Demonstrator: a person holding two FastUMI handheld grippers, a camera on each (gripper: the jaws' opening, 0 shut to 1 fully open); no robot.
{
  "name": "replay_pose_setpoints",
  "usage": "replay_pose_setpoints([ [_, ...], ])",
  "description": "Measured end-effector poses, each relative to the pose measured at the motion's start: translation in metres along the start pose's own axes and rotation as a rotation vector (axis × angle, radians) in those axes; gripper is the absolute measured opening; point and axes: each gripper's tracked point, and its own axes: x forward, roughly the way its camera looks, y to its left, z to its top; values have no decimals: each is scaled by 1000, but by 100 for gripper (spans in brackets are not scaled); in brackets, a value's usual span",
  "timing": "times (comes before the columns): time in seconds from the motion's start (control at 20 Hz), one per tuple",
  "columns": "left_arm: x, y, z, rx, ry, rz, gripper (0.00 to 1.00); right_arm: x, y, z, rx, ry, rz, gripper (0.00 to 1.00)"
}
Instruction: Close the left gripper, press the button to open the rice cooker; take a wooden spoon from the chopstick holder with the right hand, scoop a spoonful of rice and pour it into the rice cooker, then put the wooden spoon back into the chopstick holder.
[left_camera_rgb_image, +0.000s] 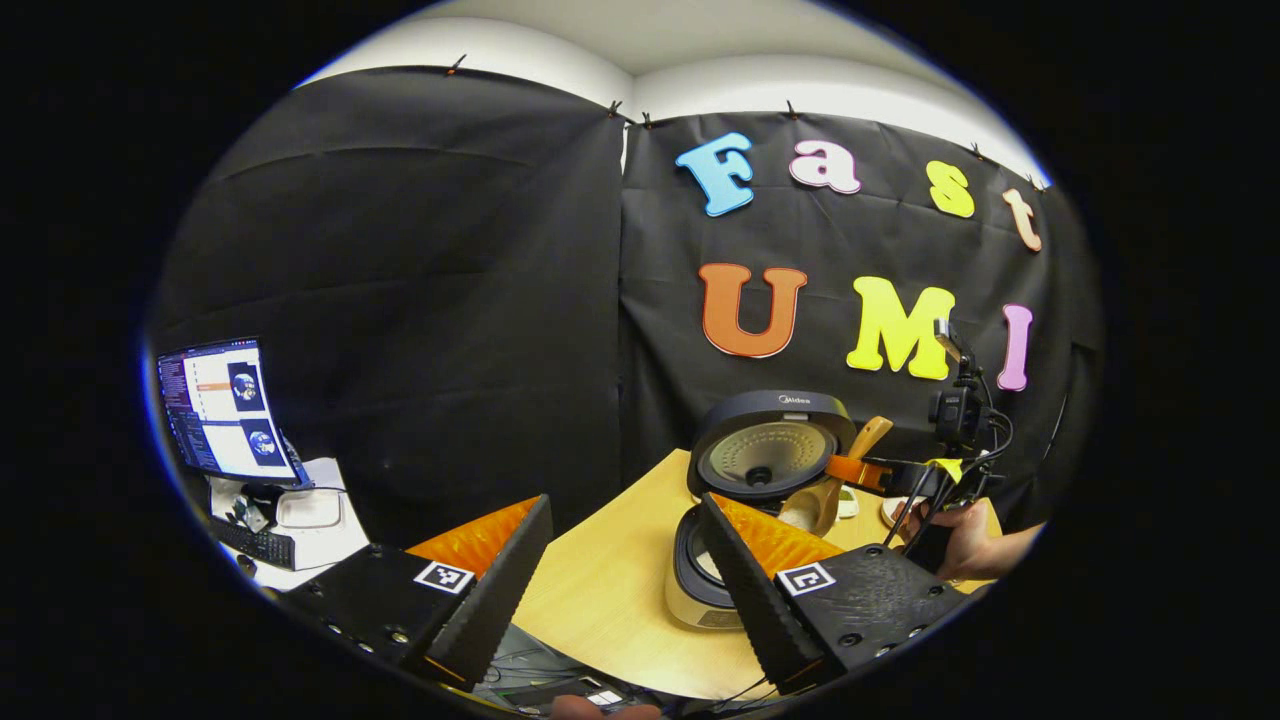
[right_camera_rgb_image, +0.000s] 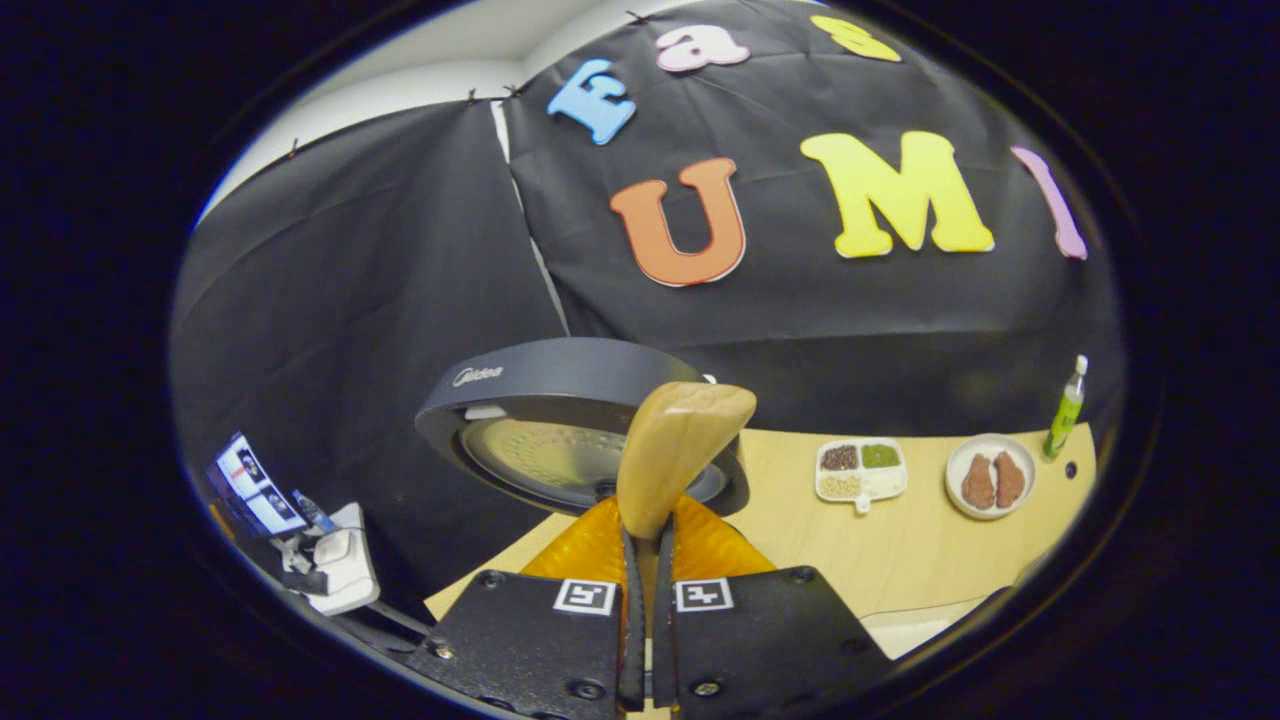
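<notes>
Right claw (right_camera_rgb_image: 648, 560) grasps wooden spoon (right_camera_rgb_image: 676, 445) | left claw (left_camera_rgb_image: 625, 590) released | rice cooker (left_camera_rgb_image: 765, 455) open, centre | I tip slowly over pot.

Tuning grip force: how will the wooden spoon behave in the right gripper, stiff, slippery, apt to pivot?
Wooden spoon looks rigid and thick, so it likely won't flex. Right gripper pinches only its narrow handle, so the broad bowl above may pivot when loaded. The smooth finish could slip a little.
</notes>
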Motion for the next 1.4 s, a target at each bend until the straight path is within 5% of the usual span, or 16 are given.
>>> replay_pose_setpoints([
  [0.55,-3,1,3,-8,-13,-17,95,-7,14,6,-380,-52,-59,8],
  [0.9,-6,2,4,-17,-27,-24,95,-17,25,6,-515,-81,-73,8],
  [1.4,-7,1,5,-36,-48,-43,95,-31,32,7,-463,-86,-54,8],
])
